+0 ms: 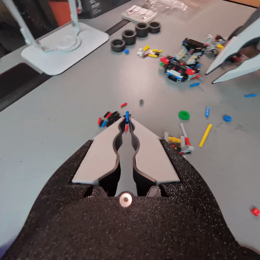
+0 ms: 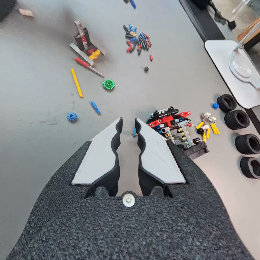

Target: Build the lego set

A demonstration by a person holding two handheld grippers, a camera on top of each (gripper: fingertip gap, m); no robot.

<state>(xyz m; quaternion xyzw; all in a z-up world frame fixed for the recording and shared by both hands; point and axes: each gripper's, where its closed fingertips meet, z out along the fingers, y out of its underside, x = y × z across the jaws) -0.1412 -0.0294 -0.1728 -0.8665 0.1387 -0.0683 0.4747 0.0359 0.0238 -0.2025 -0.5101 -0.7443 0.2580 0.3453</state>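
- While my left gripper (image 1: pixel 127 117) hangs over the grey table (image 1: pixel 70 112), its tips are pinched on a small blue peg (image 1: pixel 127 117), which stands up between them just above a pile of black, red and blue pegs (image 1: pixel 109 119).
- My right gripper (image 2: pixel 128 119) has its fingers spread with a clear gap and nothing between them; another blue peg (image 2: pixel 134 131) lies on the table under that gap.
- Just right of the right gripper sits the half-built lego car (image 2: pixel 175 126), a black, red and grey frame resting on the table, partly hidden by the right finger.
- Four black tyres (image 2: pixel 237 119) stand in a row beyond the car, beside the white base of a stand (image 2: pixel 225 63).
- Loose parts lie well apart on the table: a green gear (image 2: pixel 108 84), a blue gear (image 2: pixel 72 116), a long yellow rod (image 2: pixel 76 83), and a smaller grey and black sub-build (image 2: pixel 85 43).
- I see no box, tray or bin; every piece lies straight on the table.
- At the far edge, from the left wrist view, a folded booklet (image 1: pixel 139 14) rests near crumpled clear plastic (image 1: pixel 166 5).
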